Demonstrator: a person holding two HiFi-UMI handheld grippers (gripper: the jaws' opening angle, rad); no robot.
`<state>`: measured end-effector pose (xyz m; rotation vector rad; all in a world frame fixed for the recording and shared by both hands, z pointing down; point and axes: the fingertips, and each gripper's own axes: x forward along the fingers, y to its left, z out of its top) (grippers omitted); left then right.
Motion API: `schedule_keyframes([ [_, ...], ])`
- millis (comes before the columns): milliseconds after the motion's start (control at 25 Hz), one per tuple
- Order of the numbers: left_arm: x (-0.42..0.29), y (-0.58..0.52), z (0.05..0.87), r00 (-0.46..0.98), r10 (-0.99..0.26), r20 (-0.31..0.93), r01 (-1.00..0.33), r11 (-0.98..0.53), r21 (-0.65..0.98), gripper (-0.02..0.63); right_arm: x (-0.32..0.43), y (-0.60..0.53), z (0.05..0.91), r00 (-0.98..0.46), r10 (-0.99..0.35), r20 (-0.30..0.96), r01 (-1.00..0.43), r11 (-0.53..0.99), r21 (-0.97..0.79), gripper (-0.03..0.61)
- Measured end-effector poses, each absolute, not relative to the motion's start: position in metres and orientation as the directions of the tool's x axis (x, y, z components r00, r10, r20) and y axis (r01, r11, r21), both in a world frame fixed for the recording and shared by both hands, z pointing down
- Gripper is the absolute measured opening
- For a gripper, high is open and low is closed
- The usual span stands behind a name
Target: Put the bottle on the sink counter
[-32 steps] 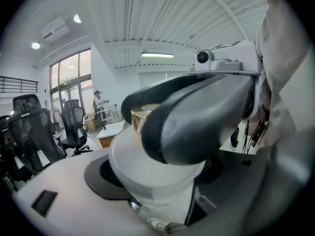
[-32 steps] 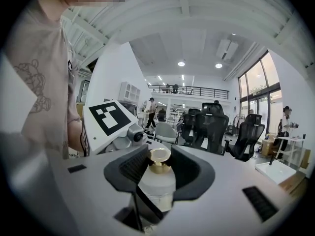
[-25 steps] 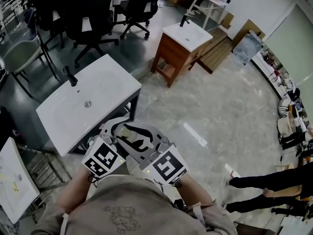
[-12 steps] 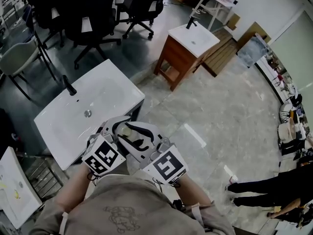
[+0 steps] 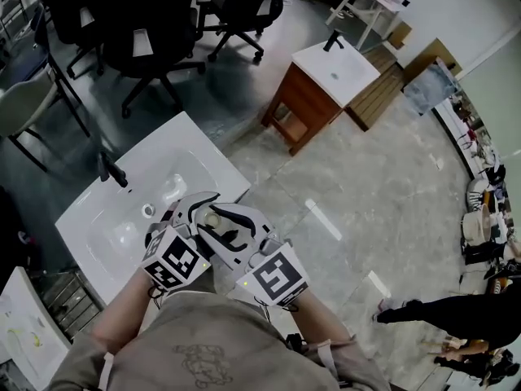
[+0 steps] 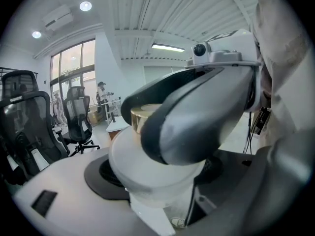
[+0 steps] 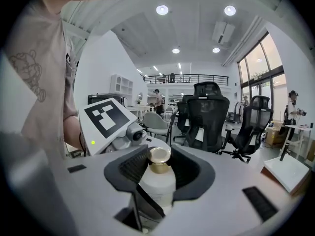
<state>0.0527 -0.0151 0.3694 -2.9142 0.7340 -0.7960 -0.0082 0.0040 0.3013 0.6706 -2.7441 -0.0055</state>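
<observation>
Grey tiled floor (image 5: 366, 177) all round, in a big open office-showroom sort of place. Seen from over the holder's head, the biggest thing close by is the white sink surface (image 5: 199, 149), angled across the 9 o'clock side, with a shallow basin sunk into it. Past it, up at 12 o'clock, is a bunch of black office chairs (image 5: 134, 31). At roughly 1 o'clock from the sink surface, and well apart from it, stands a small wooden vanity (image 5: 301, 108) with its own white top. Somebody else's legs (image 5: 440, 309) are way off at 4 o'clock on the floor.

The person doing the job has both arms out front, pretty close together. The left tongs (image 6: 155, 173) and right tongs (image 7: 158, 168) meet on the same thing, a white bottle (image 5: 213, 218). The left pair has its dark pads pressed on the fat body. The right pair sits partly closed around the neck and shoulders, so both are gripping it and neither is empty. The marker cubes (image 5: 173, 261) sit just behind, at about 6 o'clock from the bottle.

The bottle is cap up and held in the air over the near right edge of the sink surface, not resting on it.

Smaller stuff: a black faucet (image 5: 110, 169) at 9 o'clock from the bottle, the bottle's gold cap (image 7: 160, 156), and a little round drain (image 5: 148, 211) in the basin between the faucet and the bottle.
</observation>
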Motion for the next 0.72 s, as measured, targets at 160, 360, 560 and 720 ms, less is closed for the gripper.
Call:
schedule_keyframes([
  [160, 0.038, -0.06, 0.378, 0.737, -0.476, 0.479, -0.445, -0.876, -0.186, 0.325, -0.021, -0.039, 0.31, -0.837, -0.442, 0.324, -0.444, 0.893, 0.07, 0.147],
  [360, 0.027, -0.11, 0.387, 0.745, -0.479, 0.465, -0.447, -0.875, -0.186, 0.325, -0.033, -0.089, 0.32, -0.83, -0.444, 0.338, -0.445, 0.892, 0.08, 0.147],
  [560, 0.024, -0.149, 0.402, 0.756, -0.481, 0.445, -0.443, -0.875, -0.193, 0.325, -0.037, -0.127, 0.336, -0.825, -0.447, 0.347, -0.442, 0.892, 0.098, 0.147],
  [720, 0.024, -0.178, 0.415, 0.755, -0.495, 0.43, -0.456, -0.868, -0.197, 0.325, -0.038, -0.154, 0.351, -0.823, -0.439, 0.361, -0.428, 0.897, 0.112, 0.147],
])
